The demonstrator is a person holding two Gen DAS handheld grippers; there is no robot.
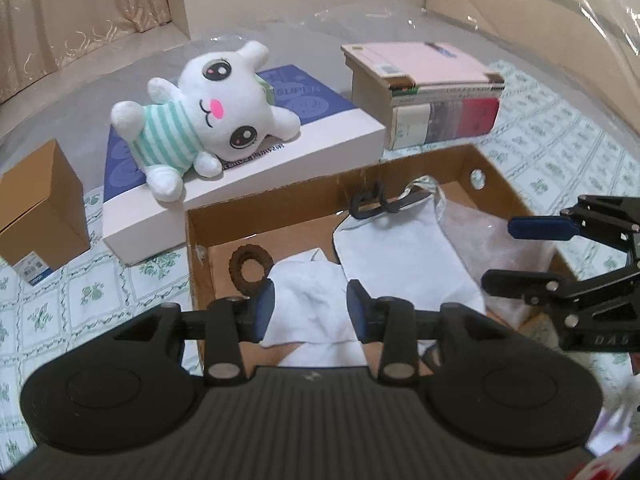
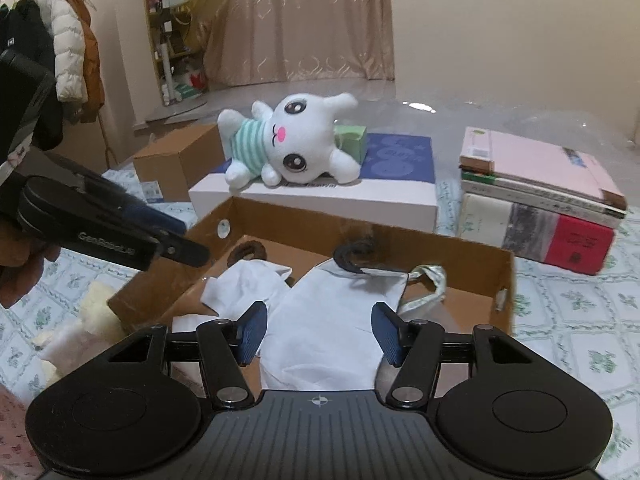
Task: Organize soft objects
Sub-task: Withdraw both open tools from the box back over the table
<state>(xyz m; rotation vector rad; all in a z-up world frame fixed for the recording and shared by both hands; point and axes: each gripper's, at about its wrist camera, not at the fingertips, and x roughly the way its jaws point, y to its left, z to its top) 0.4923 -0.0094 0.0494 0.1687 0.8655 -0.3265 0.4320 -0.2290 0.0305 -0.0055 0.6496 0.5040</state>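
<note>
A white plush rabbit [image 1: 216,108] [image 2: 296,144] in a green striped shirt lies on a white and blue box [image 1: 280,160]. In front of it an open cardboard box [image 1: 260,200] [image 2: 440,256] holds a crumpled white cloth [image 1: 308,292] [image 2: 240,284], a pale cloth bag [image 1: 396,248] [image 2: 336,312], a brown scrunchie [image 1: 250,270] [image 2: 248,250] and a black strap [image 1: 372,204]. My left gripper [image 1: 311,304] [image 2: 184,236] stands open just above the white cloth. My right gripper [image 2: 320,332] [image 1: 516,254] is open over the pale bag, its pads clear of it.
A stack of books [image 1: 432,92] [image 2: 540,200] stands right of the white box, a small brown carton [image 1: 40,208] to its left. Bubble wrap [image 1: 480,232] fills the box's right end. Cream fluffy items [image 2: 92,312] lie outside the box's left side. Coats [image 2: 60,40] hang far left.
</note>
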